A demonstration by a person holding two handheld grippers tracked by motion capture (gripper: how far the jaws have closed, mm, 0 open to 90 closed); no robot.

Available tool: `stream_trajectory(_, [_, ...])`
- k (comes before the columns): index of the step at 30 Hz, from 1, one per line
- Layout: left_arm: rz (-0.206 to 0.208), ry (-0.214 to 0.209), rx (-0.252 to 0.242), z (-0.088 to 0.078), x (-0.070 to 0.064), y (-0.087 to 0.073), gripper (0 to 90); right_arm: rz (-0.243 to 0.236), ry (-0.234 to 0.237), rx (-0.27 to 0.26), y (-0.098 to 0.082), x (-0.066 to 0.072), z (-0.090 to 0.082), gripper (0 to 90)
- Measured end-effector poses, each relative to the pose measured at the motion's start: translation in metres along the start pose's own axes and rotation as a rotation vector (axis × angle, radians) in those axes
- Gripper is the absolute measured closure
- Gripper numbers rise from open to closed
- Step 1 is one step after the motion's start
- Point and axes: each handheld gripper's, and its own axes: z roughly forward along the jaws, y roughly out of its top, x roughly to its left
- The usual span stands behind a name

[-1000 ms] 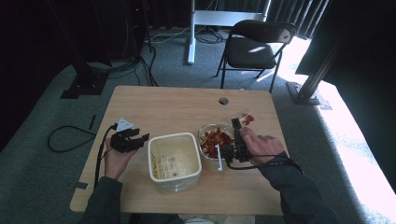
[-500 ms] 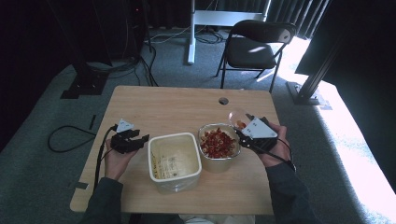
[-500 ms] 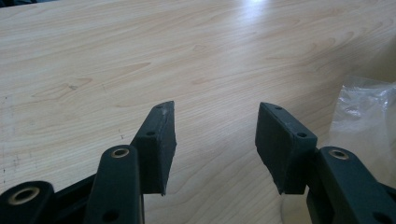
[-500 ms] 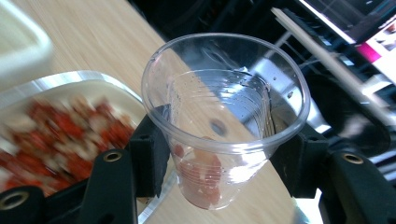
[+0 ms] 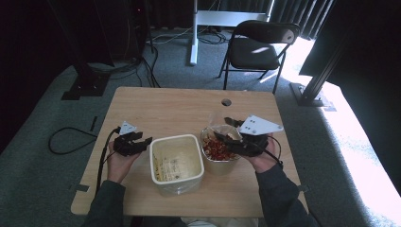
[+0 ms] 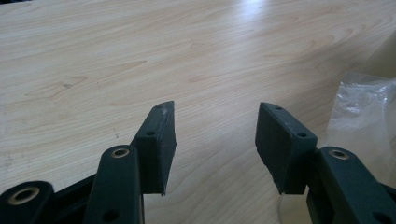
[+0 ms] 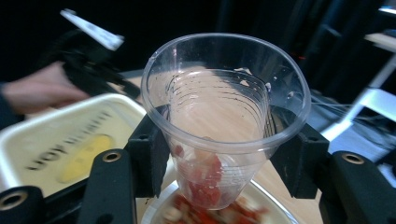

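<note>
Between the right gripper's pads: a clear plastic cup (image 7: 224,116) is being pinched by its side walls, mouth facing the camera, a few red bits sitting in its bottom.
Right gripper (image 5: 226,140): it is clamping the cup from both sides while hanging over the bowl.
Just below the cup: a clear bowl (image 7: 154,212) of red and pale pieces is sitting on the table (image 5: 165,106), under the cup's base.
Beyond the bowl, on the cup's far side: a cream square tub (image 5: 176,163) is standing with yellowish bits inside.
Left gripper (image 5: 141,142): it is resting beside the tub's other wall, its jaws spread with nothing between the pads (image 6: 159,140), bare wood underneath.
At the left gripper's edge: a crinkled clear plastic wrap (image 6: 366,121) is lying close by.
</note>
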Motion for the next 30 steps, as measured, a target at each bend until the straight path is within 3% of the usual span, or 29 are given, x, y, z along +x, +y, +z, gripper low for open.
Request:
stream_trajectory(1, [-0.002, 0.000, -0.002, 0.000, 0.000, 0.000, 48.8, 0.014, 0.053, -0.008, 0.004, 0.007, 0.007, 41.7])
stream_trajectory(2, [-0.004, 0.001, 0.000, -0.001, 0.000, -0.001, 48.8, 0.019, 0.083, -0.010, 0.005, 0.011, 0.011, 41.6])
stream_trajectory(3, [-0.004, 0.001, 0.000, -0.001, 0.000, -0.001, 48.8, 0.019, 0.083, -0.010, 0.005, 0.011, 0.011, 41.6])
stream_trajectory(5, [-0.005, 0.001, -0.001, -0.002, 0.001, -0.002, 48.8, 0.020, 0.154, -0.011, 0.009, 0.024, 0.021, 41.0])
stream_trajectory(13, [-0.009, 0.000, -0.005, -0.003, 0.003, -0.003, 48.8, 0.029, 0.305, 0.017, 0.011, 0.051, 0.051, 38.0])
stream_trajectory(15, [-0.009, 0.001, -0.005, -0.003, 0.003, -0.003, 48.8, 0.038, 0.354, 0.015, 0.011, 0.054, 0.056, 26.6])
stream_trajectory(16, [-0.010, 0.001, -0.006, -0.003, 0.003, -0.003, 48.8, 0.046, 0.404, 0.044, 0.011, 0.055, 0.060, 18.8])
stream_trajectory(18, [-0.011, 0.003, -0.003, -0.002, 0.003, -0.003, 48.8, 0.064, 0.461, 0.059, 0.008, 0.055, 0.064, 16.6])
stream_trajectory(21, [-0.011, 0.002, -0.001, -0.002, 0.004, -0.004, 48.8, 0.071, 0.442, 0.050, 0.004, 0.050, 0.061, 16.7])
stream_trajectory(24, [-0.011, 0.001, -0.001, -0.002, 0.004, -0.004, 48.8, 0.071, 0.383, 0.050, -0.002, 0.042, 0.053, 18.1])
stream_trajectory(27, [-0.013, 0.001, -0.002, -0.002, 0.004, -0.003, 48.8, 0.060, 0.298, 0.048, -0.009, 0.030, 0.040, 20.1])
stream_trajectory(30, [-0.009, 0.001, 0.001, -0.001, 0.003, -0.003, 48.8, 0.067, 0.175, 0.046, -0.019, 0.011, 0.025, 21.5])
